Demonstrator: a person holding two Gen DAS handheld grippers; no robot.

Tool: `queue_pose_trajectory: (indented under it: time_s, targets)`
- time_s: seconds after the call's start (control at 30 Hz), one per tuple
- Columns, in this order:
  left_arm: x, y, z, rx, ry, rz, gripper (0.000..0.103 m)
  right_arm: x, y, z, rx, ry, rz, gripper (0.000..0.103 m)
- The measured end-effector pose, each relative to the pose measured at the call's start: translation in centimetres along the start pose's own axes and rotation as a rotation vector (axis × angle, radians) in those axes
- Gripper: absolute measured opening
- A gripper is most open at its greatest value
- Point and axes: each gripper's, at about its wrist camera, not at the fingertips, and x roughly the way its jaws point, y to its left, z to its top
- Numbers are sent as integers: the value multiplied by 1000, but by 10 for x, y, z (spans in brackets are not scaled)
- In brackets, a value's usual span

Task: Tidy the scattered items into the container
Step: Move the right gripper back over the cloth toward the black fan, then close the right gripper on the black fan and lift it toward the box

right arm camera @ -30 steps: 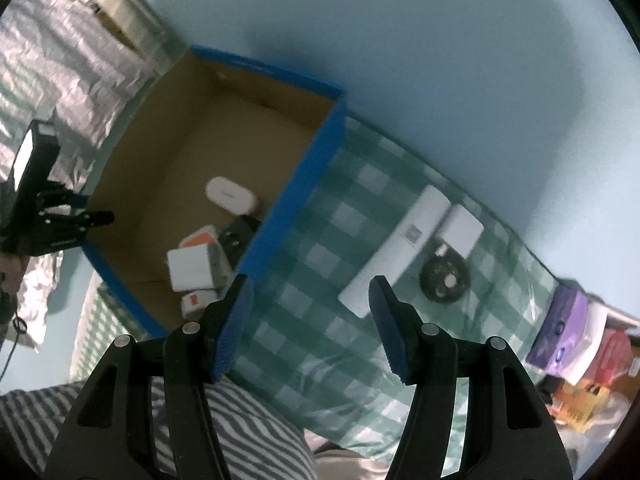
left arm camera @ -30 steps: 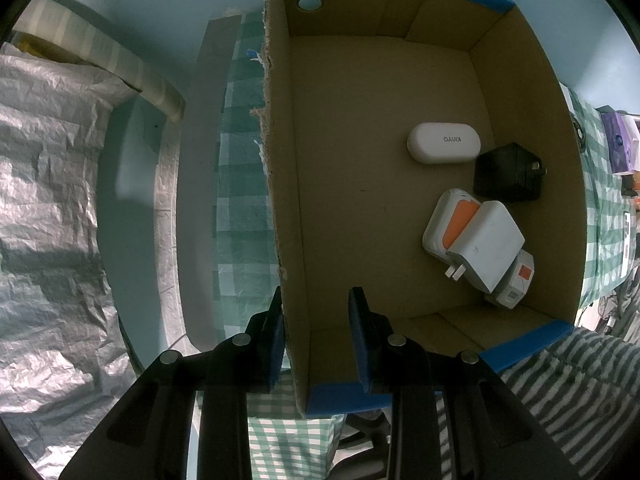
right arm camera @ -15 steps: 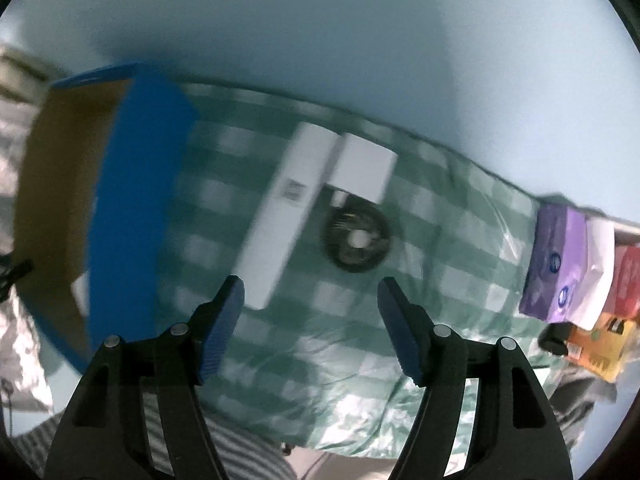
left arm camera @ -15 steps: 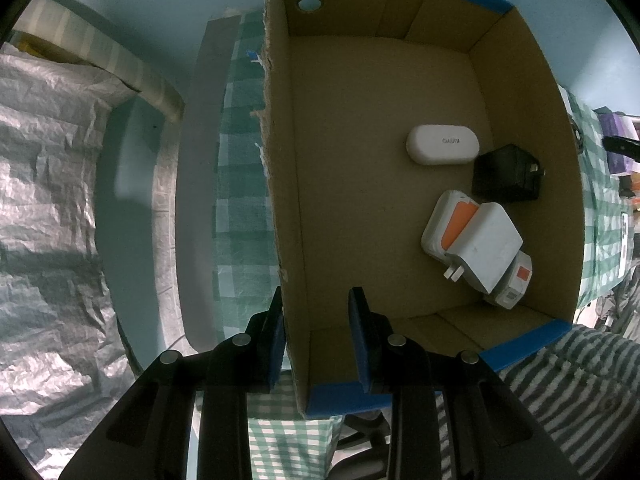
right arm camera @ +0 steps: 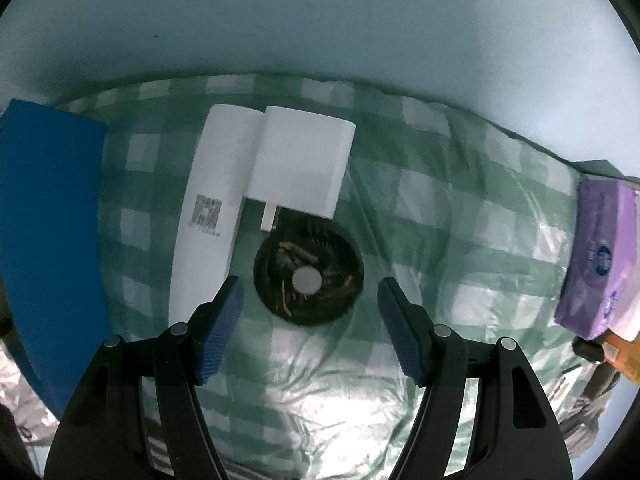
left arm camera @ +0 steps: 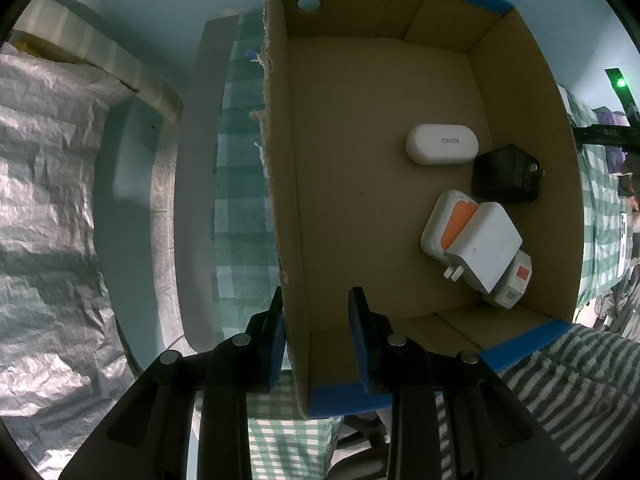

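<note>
My left gripper (left arm camera: 316,332) straddles the left wall of the cardboard box (left arm camera: 284,184), one finger outside and one inside; the jaws look partly open. Inside the box lie a white oval case (left arm camera: 442,145), a black plug (left arm camera: 506,174), a white-and-orange charger (left arm camera: 450,222) and a white charger (left arm camera: 484,252). My right gripper (right arm camera: 310,320) is open and empty, just in front of a black round fan (right arm camera: 308,276) on the checked cloth. A long white bar (right arm camera: 212,204) and a white plug adapter (right arm camera: 302,168) lie beyond the fan.
The box's blue outer wall (right arm camera: 44,220) stands left of the loose items. A purple tissue pack (right arm camera: 596,252) and other packets sit at the cloth's right edge. Crinkled silver foil (left arm camera: 44,220) lies left of the box. A blue wall stands behind.
My right gripper swung right, away from the box, and moved down close to the black fan, which now lies between its open fingers' line. The left gripper has not moved.
</note>
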Motion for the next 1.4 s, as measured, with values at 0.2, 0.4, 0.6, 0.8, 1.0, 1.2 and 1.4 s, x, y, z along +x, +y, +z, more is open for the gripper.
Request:
queue_pose_trajectory:
  time_s: [0.2,0.4,0.6,0.8,1.0,1.2,1.4]
  targets:
    - [0,1,0,-8,-1,-3,28,20,4,12,-13,28,-33,70]
    - [1,1,0,-13,0,-2,28,26,6,18,-15,39,-54,64]
    - [1,1,0,-18,1,-1,28,33,15,11,-25,38,-69,62]
    - [1,2,-1,-19,0,6,28,24,10,0,-27,57,-64,62]
    - [2,2,-1,-17,2,8,28,1,16,-18,-60,45,-49,62]
    - [2,2,-1,-18,2,7,28,-37,34,-24,-122,-6,-28,62]
    - [1,3,-2,-19,3,2,28,-88,69,-34,-214,-91,13,62]
